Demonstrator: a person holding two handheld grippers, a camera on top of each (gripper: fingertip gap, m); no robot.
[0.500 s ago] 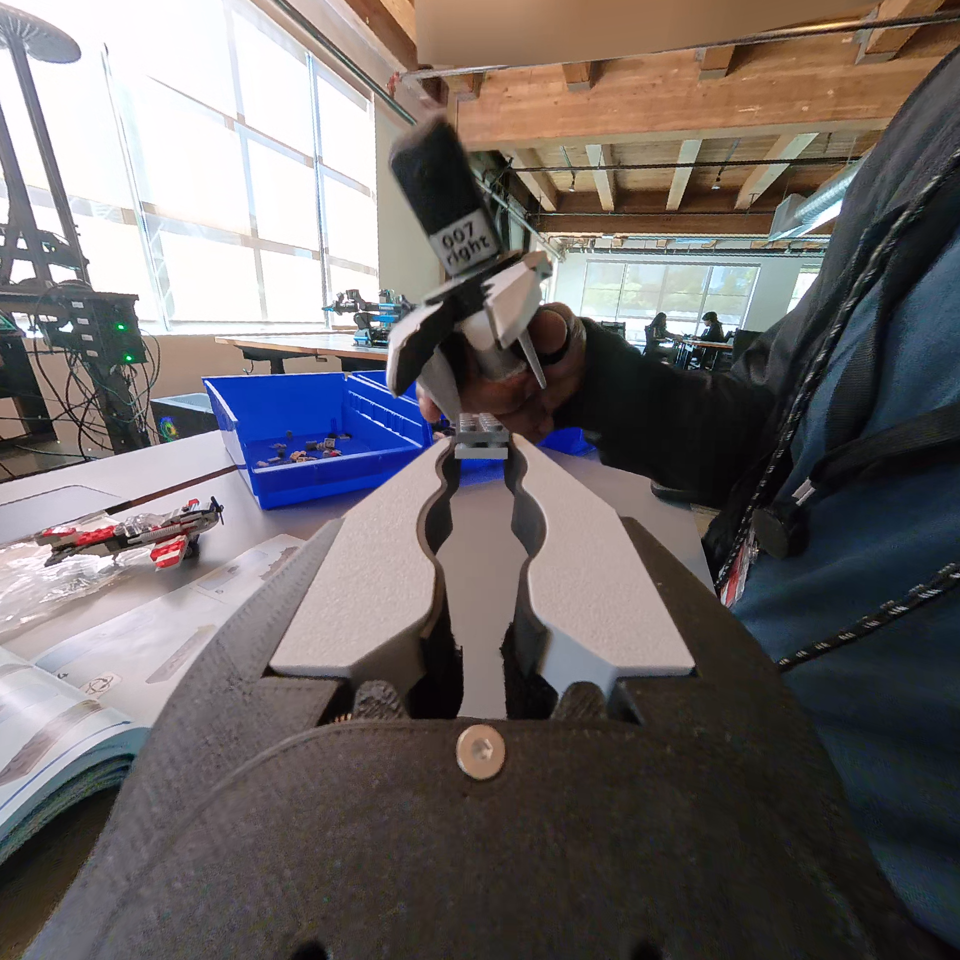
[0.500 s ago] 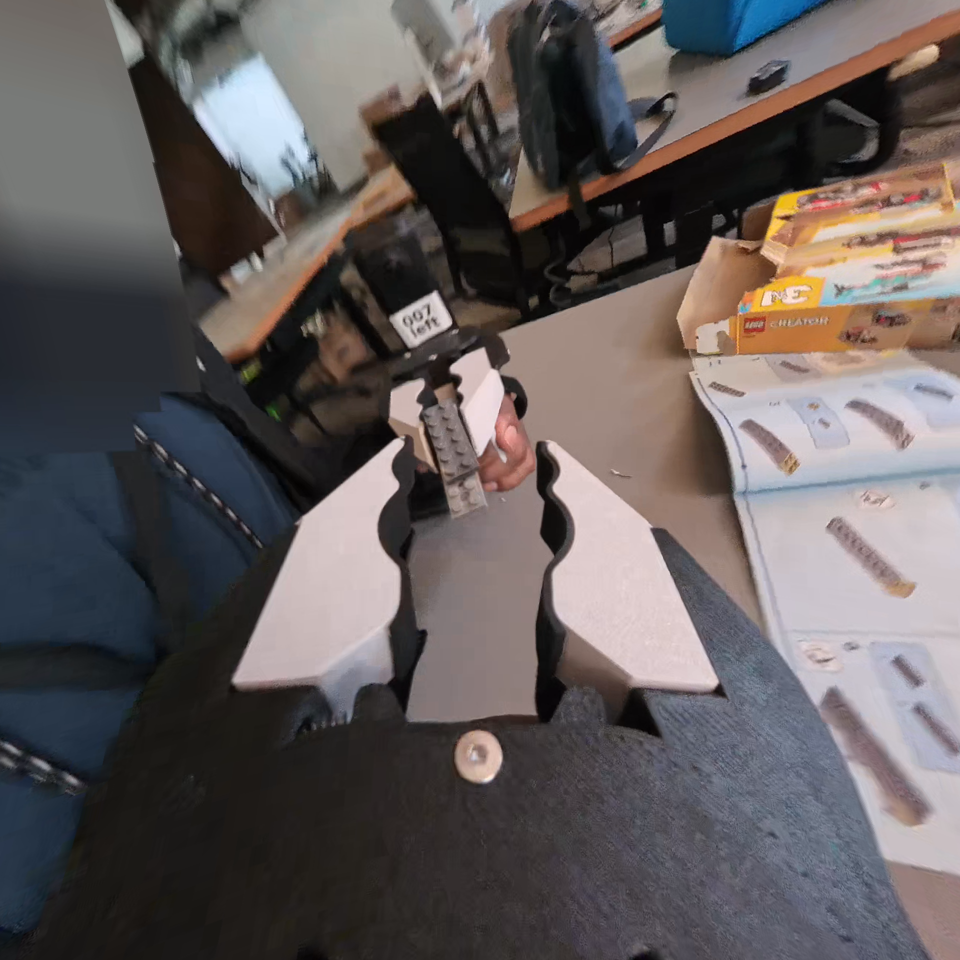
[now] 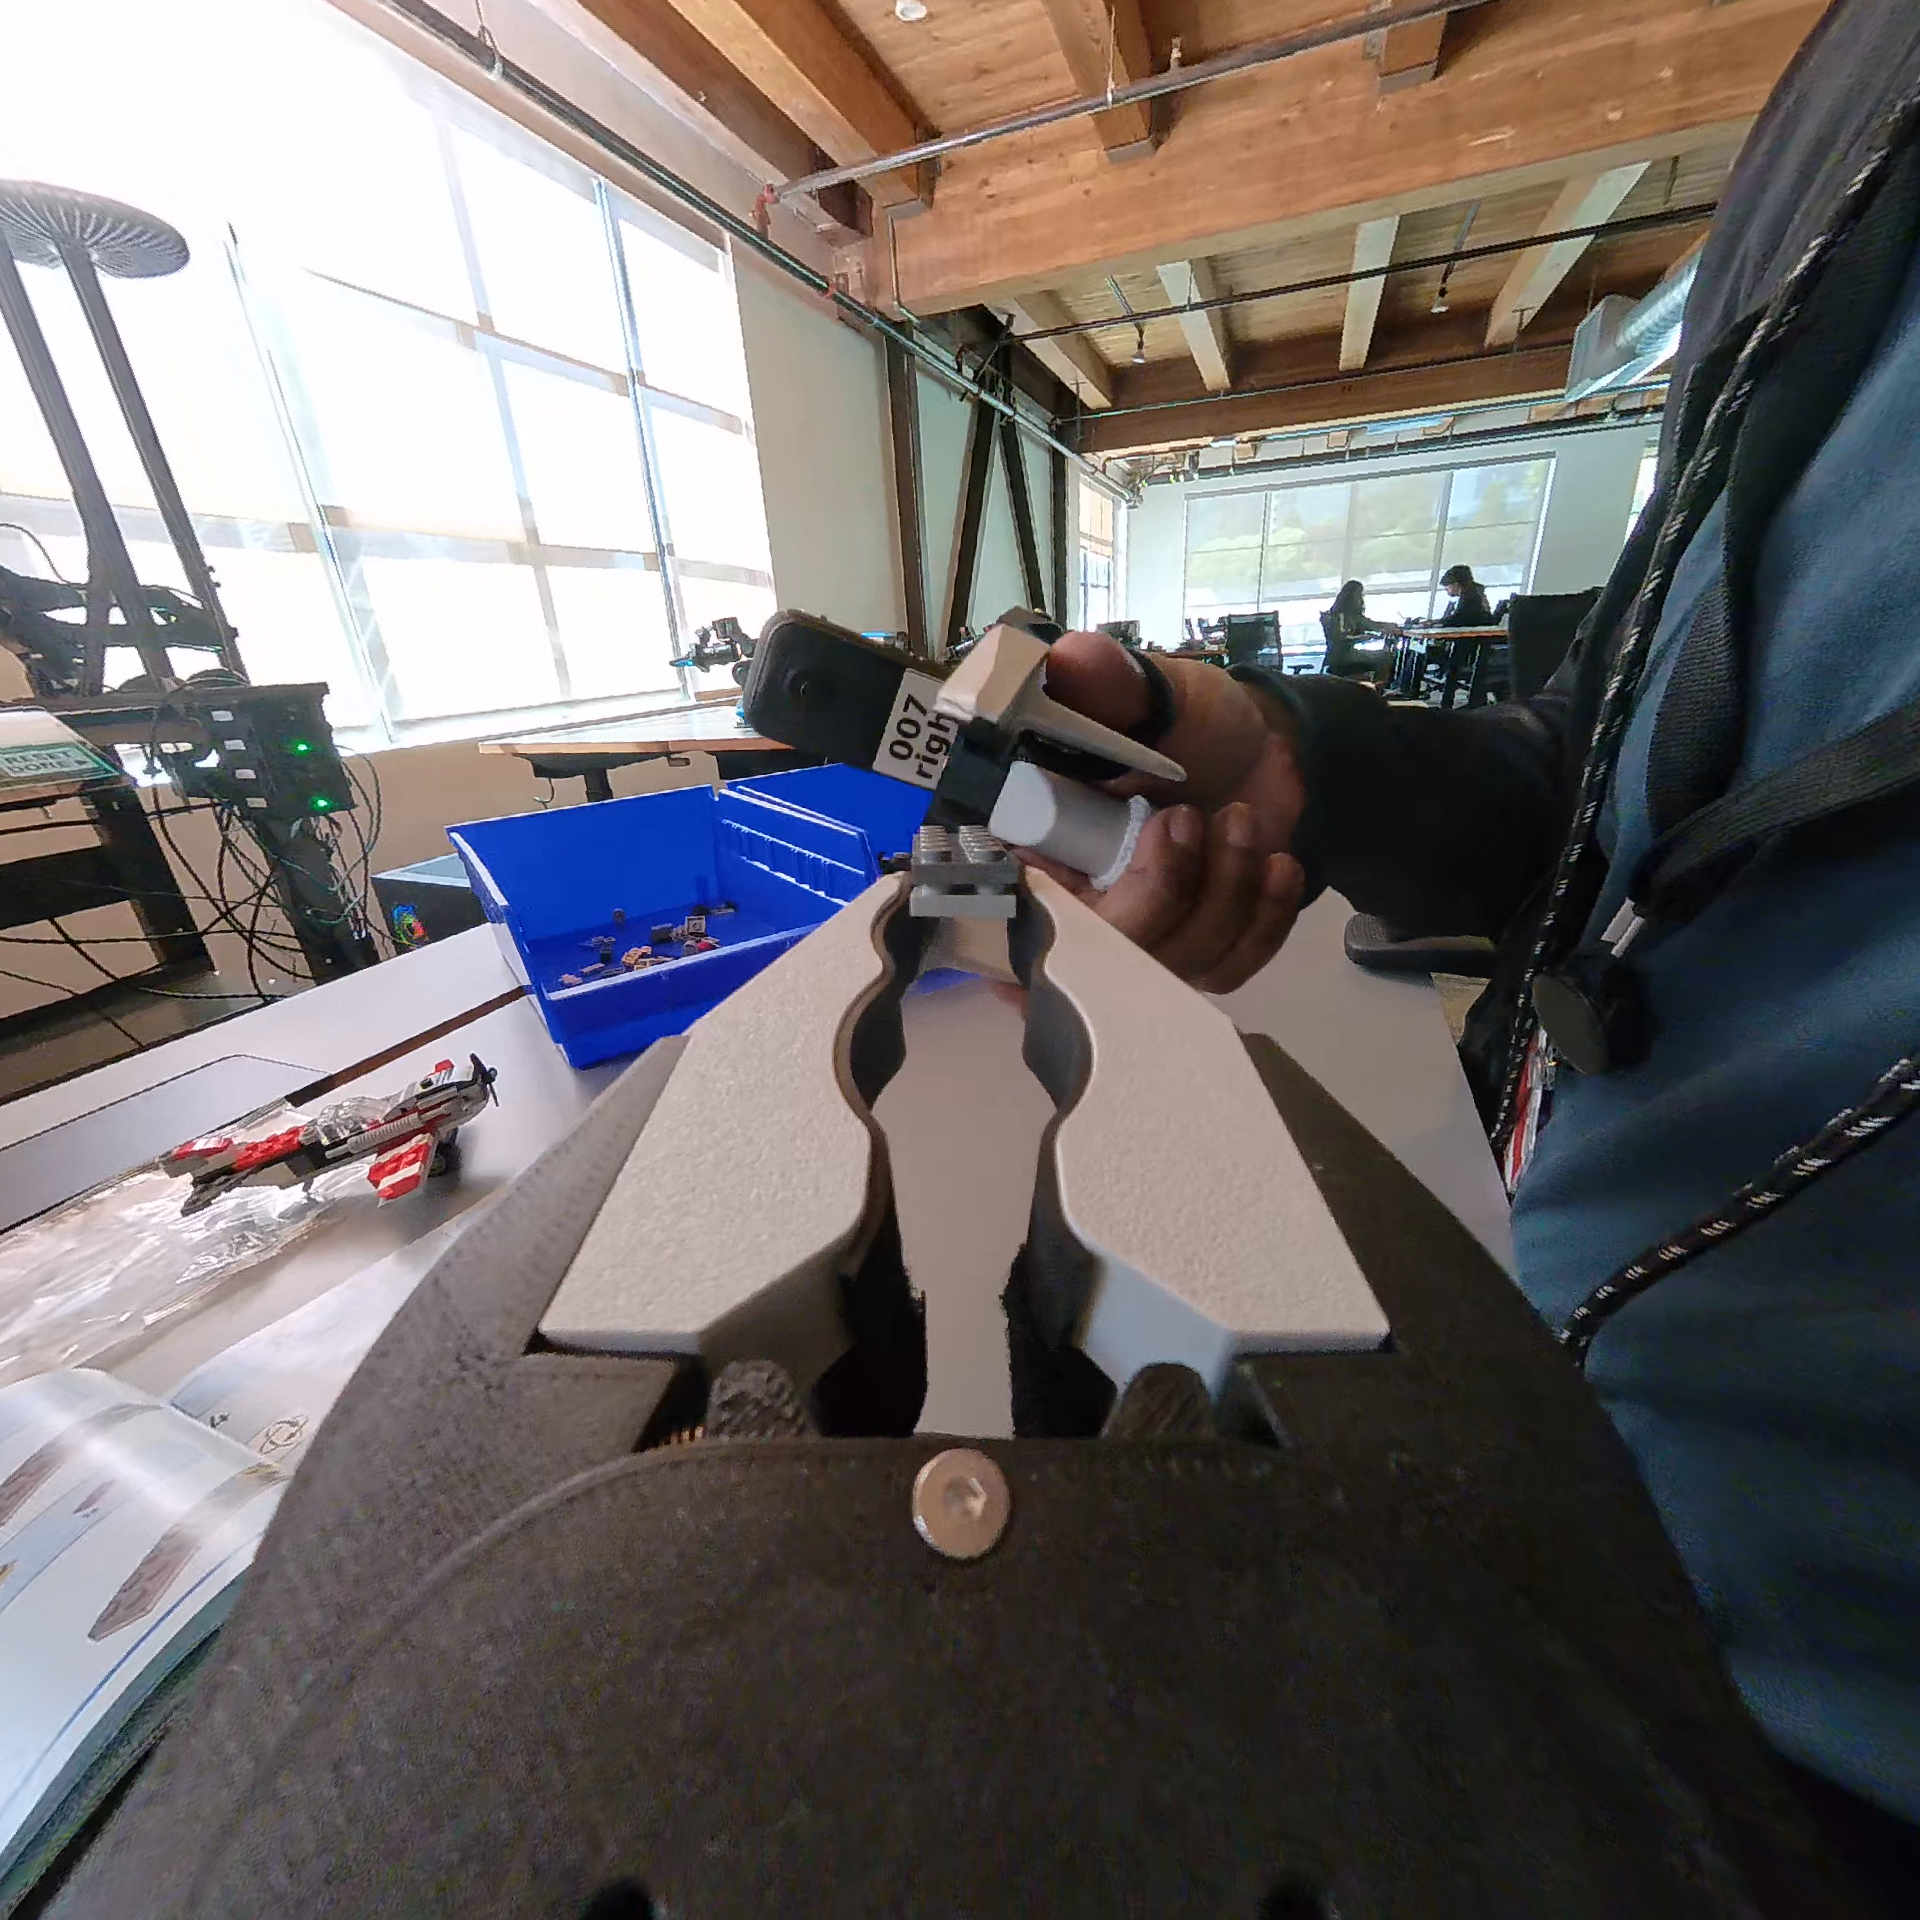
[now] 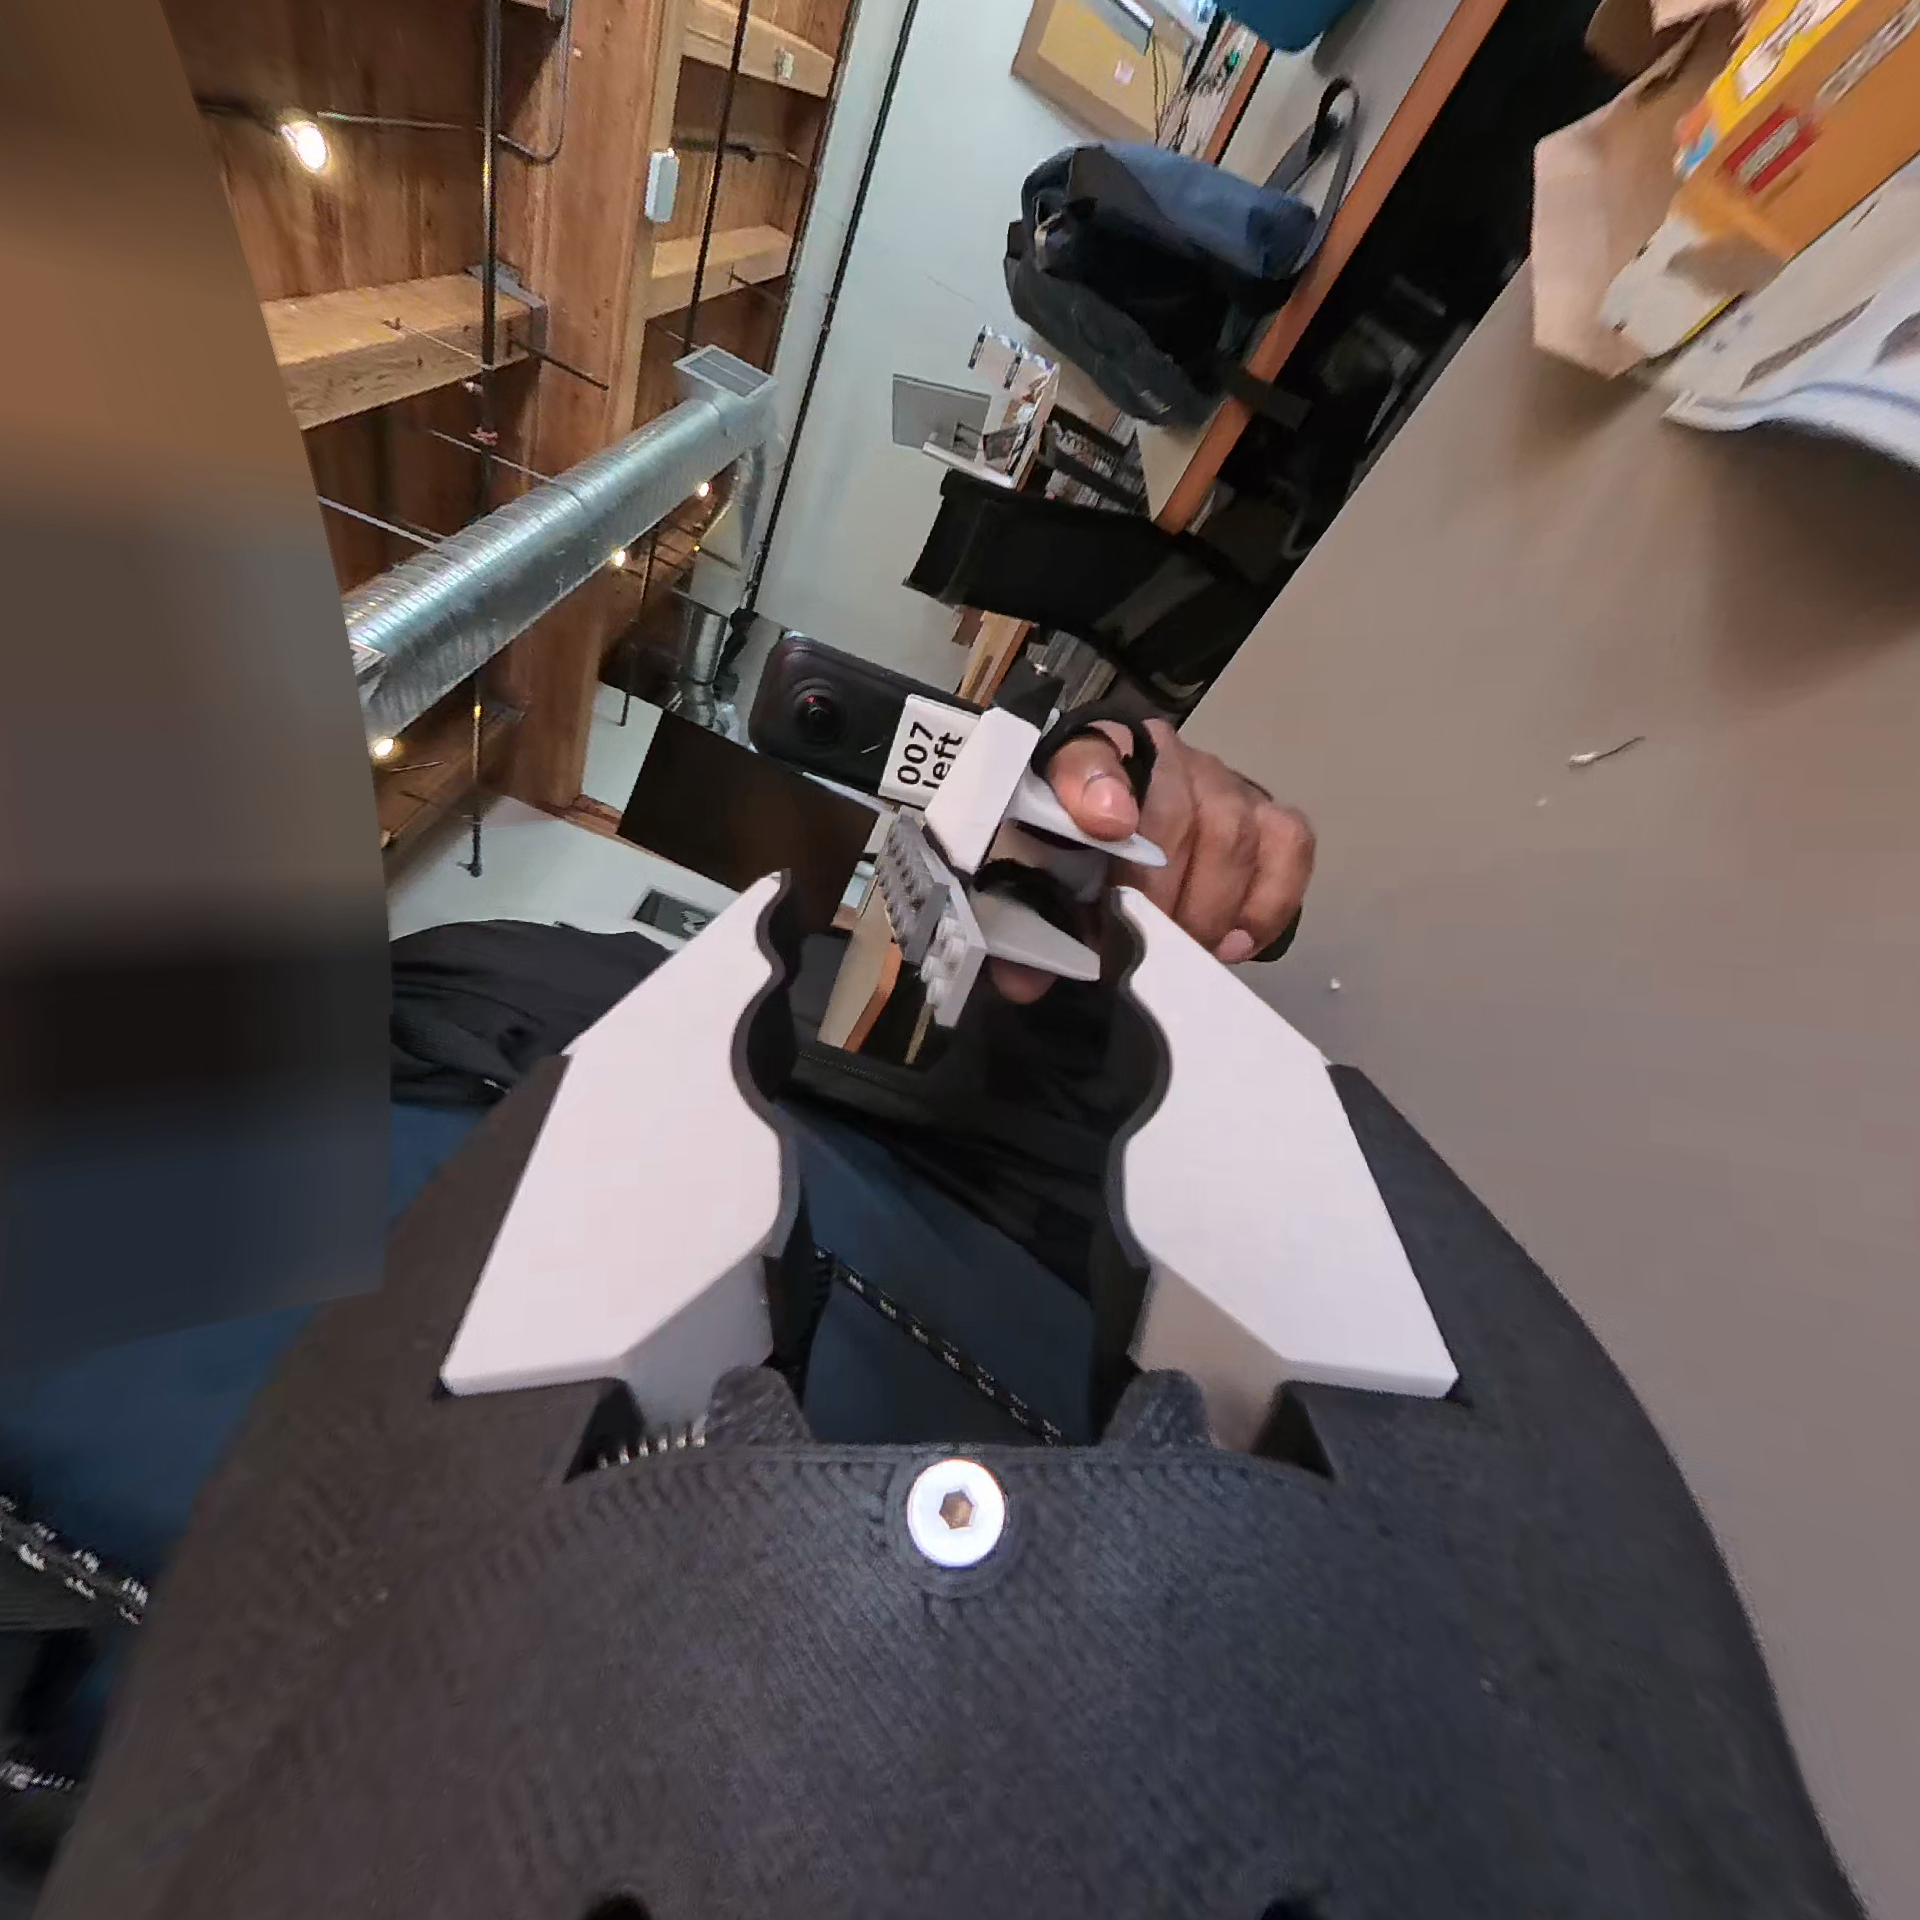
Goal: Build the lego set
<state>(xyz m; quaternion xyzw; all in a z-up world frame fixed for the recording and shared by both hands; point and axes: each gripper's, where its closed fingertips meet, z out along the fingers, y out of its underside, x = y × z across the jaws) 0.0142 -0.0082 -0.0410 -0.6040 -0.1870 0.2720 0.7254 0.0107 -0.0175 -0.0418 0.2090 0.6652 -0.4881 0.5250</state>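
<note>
My left gripper (image 3: pixel 961 894) is shut on a small grey lego assembly (image 3: pixel 962 873), a dark studded plate on a lighter plate, held up above the grey table (image 3: pixel 1340 1039). In the right wrist view the assembly (image 4: pixel 930 920) sits in the left gripper (image 4: pixel 966 883), just beyond my own fingertips. My right gripper (image 4: pixel 956 909) is open and empty, its jaws wide apart on either side of the assembly without touching it. In the left wrist view the right gripper (image 3: pixel 1013 753) lies tilted sideways in a hand, just above and behind the assembly.
A blue bin (image 3: pixel 623 883) with several small loose pieces stands behind. A red and white lego plane (image 3: pixel 343 1143) lies on a clear plastic bag (image 3: pixel 94 1278) at left. An open instruction booklet (image 3: pixel 94 1507) is near left. A yellow lego box (image 4: pixel 1766 156) stands at the table's far side. Only a small space, under 4 cm, lies between the two pairs of fingers.
The right gripper has tipped from upright to lying sideways and moved close to the grey assembly. The right wrist view has swung off the table. The left gripper keeps its hold.
</note>
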